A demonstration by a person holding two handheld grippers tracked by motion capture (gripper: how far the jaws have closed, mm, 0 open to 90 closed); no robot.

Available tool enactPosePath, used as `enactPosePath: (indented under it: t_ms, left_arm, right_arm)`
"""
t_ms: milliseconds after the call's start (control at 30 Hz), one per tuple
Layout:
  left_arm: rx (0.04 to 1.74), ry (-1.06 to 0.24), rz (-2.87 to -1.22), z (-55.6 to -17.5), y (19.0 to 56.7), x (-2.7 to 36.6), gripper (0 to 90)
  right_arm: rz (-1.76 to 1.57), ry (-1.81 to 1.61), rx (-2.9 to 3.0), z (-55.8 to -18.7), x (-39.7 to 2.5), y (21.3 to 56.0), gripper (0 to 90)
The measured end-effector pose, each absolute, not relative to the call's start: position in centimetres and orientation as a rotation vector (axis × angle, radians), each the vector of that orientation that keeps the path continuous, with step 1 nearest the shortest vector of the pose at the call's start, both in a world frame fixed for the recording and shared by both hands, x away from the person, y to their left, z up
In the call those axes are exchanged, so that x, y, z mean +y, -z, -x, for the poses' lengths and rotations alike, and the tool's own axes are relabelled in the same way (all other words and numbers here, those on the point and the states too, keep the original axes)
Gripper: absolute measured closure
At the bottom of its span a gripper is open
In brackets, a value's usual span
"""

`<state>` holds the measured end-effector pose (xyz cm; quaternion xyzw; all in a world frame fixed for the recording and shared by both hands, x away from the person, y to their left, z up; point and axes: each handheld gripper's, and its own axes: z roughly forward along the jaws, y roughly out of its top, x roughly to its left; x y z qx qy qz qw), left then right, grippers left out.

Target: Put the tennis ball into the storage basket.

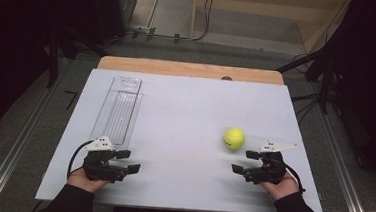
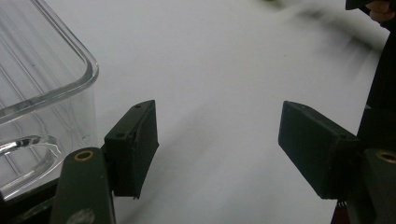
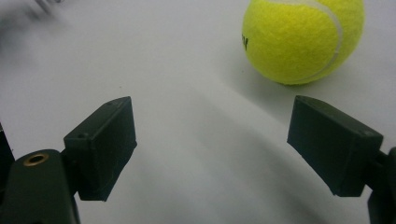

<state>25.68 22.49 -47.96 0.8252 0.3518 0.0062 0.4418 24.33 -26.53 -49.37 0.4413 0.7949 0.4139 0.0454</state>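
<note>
A yellow tennis ball (image 1: 234, 138) rests on the white board (image 1: 185, 121), right of centre; in the right gripper view the tennis ball (image 3: 302, 39) lies ahead and to the right of the jaws. My right gripper (image 1: 242, 161) stands open just in front of the ball, apart from it, nothing between its jaws (image 3: 215, 149). A long clear plastic tray (image 1: 118, 109) lies empty at the left. My left gripper (image 1: 128, 161) is open near the tray's near end; the clear tray's corner (image 2: 42, 93) shows left of its jaws (image 2: 217, 144).
The white board lies on a wooden table (image 1: 188, 69) whose far edge shows beyond it. Black stands and cables (image 1: 324, 70) flank the table on the floor. Bare board lies between the two grippers.
</note>
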Motion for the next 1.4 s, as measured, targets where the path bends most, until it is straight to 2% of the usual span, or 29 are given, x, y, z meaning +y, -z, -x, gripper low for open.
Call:
enactPosePath:
  t_ms: [1033,1400]
  left_arm:
    - [0.873,-0.014,-2.044,-25.7,48.0,22.5,29.3]
    - [0.873,-0.013,-2.046,-25.7,48.0,22.5,29.3]
  right_arm:
    - [-1.404,-1.241,2.341,-24.9,-28.1,49.0,13.5]
    - [-1.425,-1.249,2.292,-25.9,-28.5,47.8,13.5]
